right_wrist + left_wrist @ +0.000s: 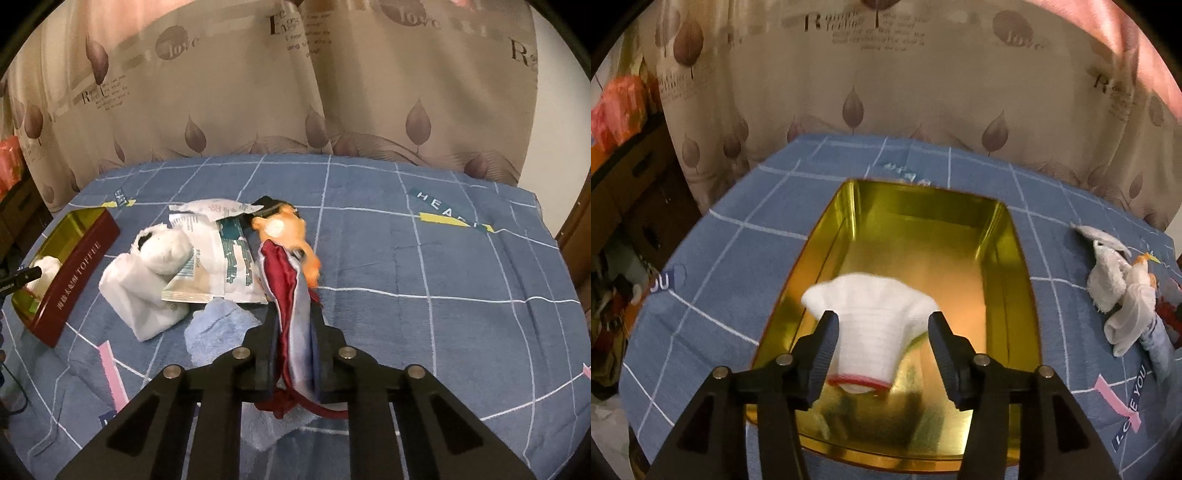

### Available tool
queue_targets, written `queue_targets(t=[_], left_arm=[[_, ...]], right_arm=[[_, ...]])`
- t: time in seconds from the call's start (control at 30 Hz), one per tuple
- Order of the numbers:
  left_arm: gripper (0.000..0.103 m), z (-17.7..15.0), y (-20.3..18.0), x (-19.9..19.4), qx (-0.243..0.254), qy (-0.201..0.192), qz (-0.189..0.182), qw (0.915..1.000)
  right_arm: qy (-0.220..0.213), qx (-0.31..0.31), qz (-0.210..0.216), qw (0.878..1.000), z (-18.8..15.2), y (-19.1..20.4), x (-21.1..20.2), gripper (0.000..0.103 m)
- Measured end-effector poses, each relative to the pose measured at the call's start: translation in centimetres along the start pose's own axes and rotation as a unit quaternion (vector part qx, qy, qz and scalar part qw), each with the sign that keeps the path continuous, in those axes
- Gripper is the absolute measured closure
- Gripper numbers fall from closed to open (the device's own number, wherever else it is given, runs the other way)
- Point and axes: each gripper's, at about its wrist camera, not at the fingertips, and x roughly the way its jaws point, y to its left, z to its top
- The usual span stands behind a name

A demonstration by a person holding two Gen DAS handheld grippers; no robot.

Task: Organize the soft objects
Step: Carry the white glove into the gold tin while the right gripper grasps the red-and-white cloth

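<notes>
**Here: left jaws parted over the tin, right jaws clamped on the doll's cloth**

Left wrist view. The left gripper (882, 332) points down into an open gold tin (1004, 266) that sits on a blue checked bedspread (738, 258). Its jaws stand wide. A white glove (871, 325) with a red-trimmed cuff lies between the fingers, cuff toward the camera, the wider end fanned out toward 12 o'clock. The left finger (823, 347) sits at or against the glove's edge; the right finger stands clear of it with gold floor showing in the gap. The glove is blurred, and I cannot tell whether it rests on the tin floor or is just above it. At 3 o'clock from the tin, well apart on the bedspread, a heap of soft items includes a white plush toy (1108, 284).

Right wrist view. The right gripper (295, 354) has its jaws drawn narrow onto red and grey-blue cloth, which fills the gap between the fingers and hangs out below them. That cloth belongs to a small doll (284, 229) with an orange head, which lies at 12 o'clock from the fingertips. At 10 o'clock from the gripper lie a white and green plastic packet (221, 254), the white plush toy leaning on it, and a light blue towel (218, 325) just beside the left finger. The tin, dark red outside with lettering on its wall, sits at 9 o'clock near the frame edge, with something white inside.
</notes>
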Motion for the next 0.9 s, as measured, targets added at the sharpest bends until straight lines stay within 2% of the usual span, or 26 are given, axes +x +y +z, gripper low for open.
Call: queue_targets(t=[0.13,0.5,0.67,0.9], left_arm=[[0.046,0.0,-0.3,-1.4,0.002,-0.026,-0.007,0.9996],[0.045,0.3,0.7,-3.2,-0.019,-0.051,-0.002,0.9985],[0.045,-0.1,1.3,-3.8,-0.021,-0.060,0.016,0.9979],[0.045,-0.5,2.1,-4.5,-0.021,-0.068,0.037,0.9968]], right_arm=[[-0.009,-0.005,-0.005,1.000,0.0,0.2,-0.9,0.092],[-0.030,-0.018,-0.003,0.999,1.0,2.0,-3.5,0.092],[-0.031,-0.035,0.021,0.999,1.9,4.3,-4.0,0.092],[-0.034,-0.081,0.057,0.995,3.2,9.9,-3.5,0.092]])
